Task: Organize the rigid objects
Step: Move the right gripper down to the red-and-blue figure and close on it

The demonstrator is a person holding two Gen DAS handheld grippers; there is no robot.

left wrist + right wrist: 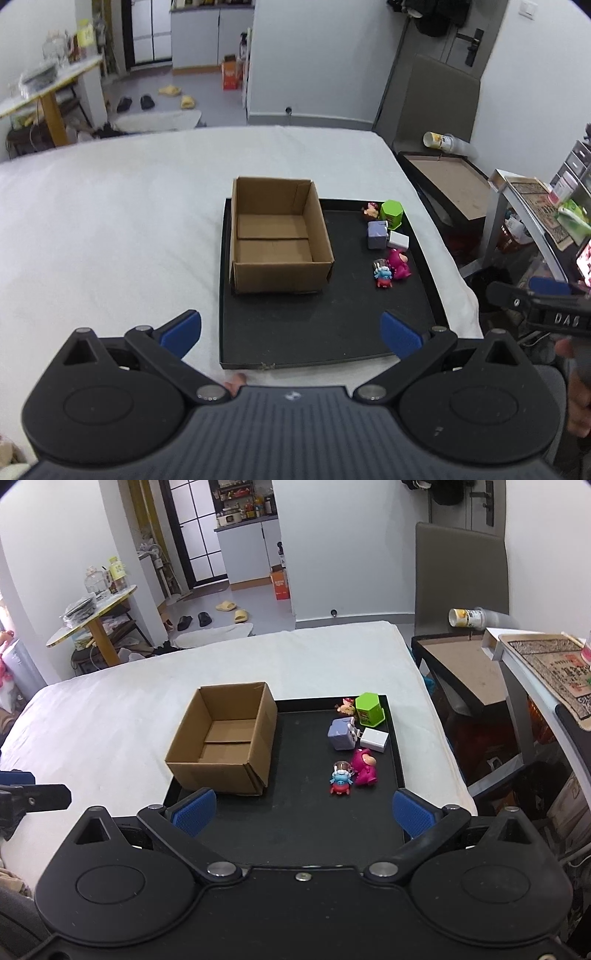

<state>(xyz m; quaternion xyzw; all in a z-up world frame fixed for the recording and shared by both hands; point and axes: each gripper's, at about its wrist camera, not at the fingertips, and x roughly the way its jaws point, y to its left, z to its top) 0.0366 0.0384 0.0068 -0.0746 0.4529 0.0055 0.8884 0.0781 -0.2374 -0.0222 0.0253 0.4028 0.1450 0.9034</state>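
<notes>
Currently both grippers, left (pixel 291 334) and right (pixel 301 812), are held wide open and empty; right of the box (pixel 225 744), the pink toy (pixel 364 768) is judged light, rigid, best pinched across its body.

Corrugated brown cardboard box (pixel 225 746), matt, raw edges on the flaps. Black tray (pixel 325 332), matt, faintly dusty (scuffed along the near rim). White cloth bedcover (pixel 110 221), soft, slightly napped. Green container (pixel 369 709), smooth plastic, light sheen. Lilac cube (pixel 341 734) and white charger block (pixel 375 740), smooth matt plastic. Magenta figure (pixel 364 768), glossy moulded plastic. Blue finger pads (pixel 194 812), textured rubbery finish, on matt black plastic arms with bright metal pivots.
</notes>
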